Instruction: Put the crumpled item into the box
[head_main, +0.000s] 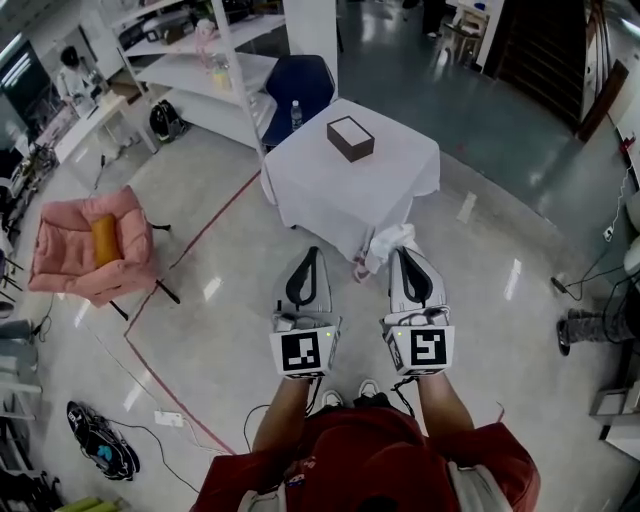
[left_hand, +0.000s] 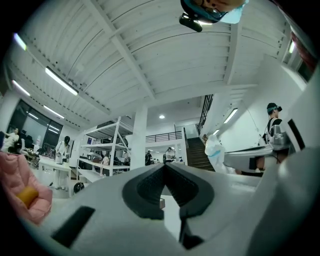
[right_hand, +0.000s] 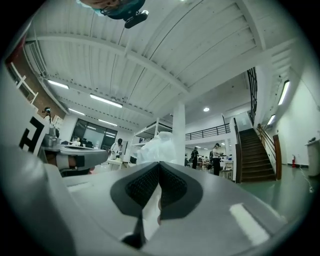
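A dark brown box (head_main: 350, 138) with a white top stands on the table under a white cloth (head_main: 400, 170), ahead of me. My right gripper (head_main: 399, 251) is shut on a crumpled white item (head_main: 388, 243), held in the air just short of the table's near edge. In the right gripper view the crumpled item (right_hand: 157, 147) bulges above the closed jaws of the right gripper (right_hand: 159, 164). My left gripper (head_main: 311, 251) hangs beside it, shut with nothing in it. In the left gripper view the left gripper (left_hand: 164, 165) has its jaws pressed together, and the crumpled item (left_hand: 216, 150) shows at the right.
A pink armchair (head_main: 90, 245) with an orange cushion stands to the left. Behind the table are a blue chair (head_main: 300, 85), a water bottle (head_main: 296, 113) and white shelving (head_main: 215, 60). A red line (head_main: 180, 260) runs across the floor. A person's feet (head_main: 585, 325) show at the right.
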